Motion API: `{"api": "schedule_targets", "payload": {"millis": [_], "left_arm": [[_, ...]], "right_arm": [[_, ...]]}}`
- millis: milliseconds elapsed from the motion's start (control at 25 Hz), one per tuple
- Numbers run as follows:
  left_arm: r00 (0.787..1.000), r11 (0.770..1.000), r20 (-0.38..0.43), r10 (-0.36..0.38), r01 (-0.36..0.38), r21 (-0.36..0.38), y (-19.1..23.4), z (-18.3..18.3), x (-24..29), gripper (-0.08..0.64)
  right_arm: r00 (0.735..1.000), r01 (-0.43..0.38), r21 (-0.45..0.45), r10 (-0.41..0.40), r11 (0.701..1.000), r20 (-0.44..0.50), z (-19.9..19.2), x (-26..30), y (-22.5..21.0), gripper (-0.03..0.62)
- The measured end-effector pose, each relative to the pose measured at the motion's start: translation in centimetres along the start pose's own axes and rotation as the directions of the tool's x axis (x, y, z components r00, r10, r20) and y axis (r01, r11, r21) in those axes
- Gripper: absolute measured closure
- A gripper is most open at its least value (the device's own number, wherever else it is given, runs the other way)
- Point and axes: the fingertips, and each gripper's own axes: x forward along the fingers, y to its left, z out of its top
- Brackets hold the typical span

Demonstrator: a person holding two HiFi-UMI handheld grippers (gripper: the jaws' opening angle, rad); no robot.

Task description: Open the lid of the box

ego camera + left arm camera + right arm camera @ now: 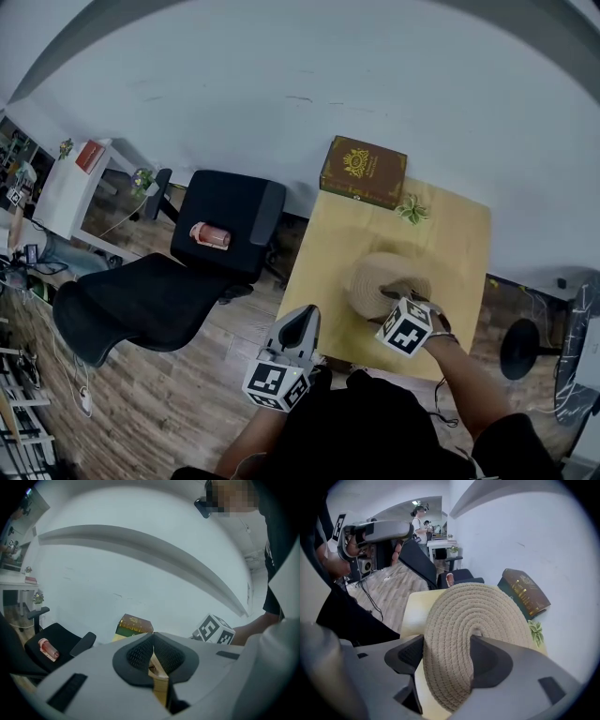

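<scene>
A round woven box (377,277) stands in the middle of the light wooden table (459,234). Its coiled woven lid (476,613) fills the right gripper view. My right gripper (447,645) is shut on the lid's near edge, with one pad against the rim and the other on the lid's top. In the head view the right gripper (397,296) sits at the box's near right side. My left gripper (304,319) hangs off the table's front left corner, its jaws shut (153,642) with nothing between them.
A brown gilt book-shaped box (364,172) leans at the table's far edge against the white wall, with a small green plant (411,209) beside it. A black office chair (202,253) stands left of the table. A black stool (521,347) is to the right.
</scene>
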Motion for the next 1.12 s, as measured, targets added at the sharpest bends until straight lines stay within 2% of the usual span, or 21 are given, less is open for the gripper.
{"api": "schedule_targets", "payload": {"millis": [280,600,840,1120], "left_arm": [[0.999,0.999,-0.021,-0.041,0.041,0.020,-0.7,-0.1,0.4,0.538],[0.995,0.994,-0.035,-0.097,0.098,0.041,-2.2,0.0,1.8,0.538],[0.986,0.986,-0.058,-0.156,0.160,0.054,-4.0,-0.1,3.2,0.538],[0.963,0.963,-0.093,-0.252,0.259,0.072,-7.0,-0.6,5.1,0.538]], "right_arm": [[0.980,0.113,0.078,-0.124,0.991,0.154,1.8,-4.1,-0.8,0.267],[0.927,0.222,0.196,-0.269,0.955,0.261,2.0,-7.7,-2.2,0.268],[0.901,0.264,0.306,-0.347,0.915,0.259,-0.3,-9.5,-3.3,0.268],[0.886,0.309,0.425,-0.420,0.851,0.197,-5.0,-11.2,-4.6,0.268]]}}
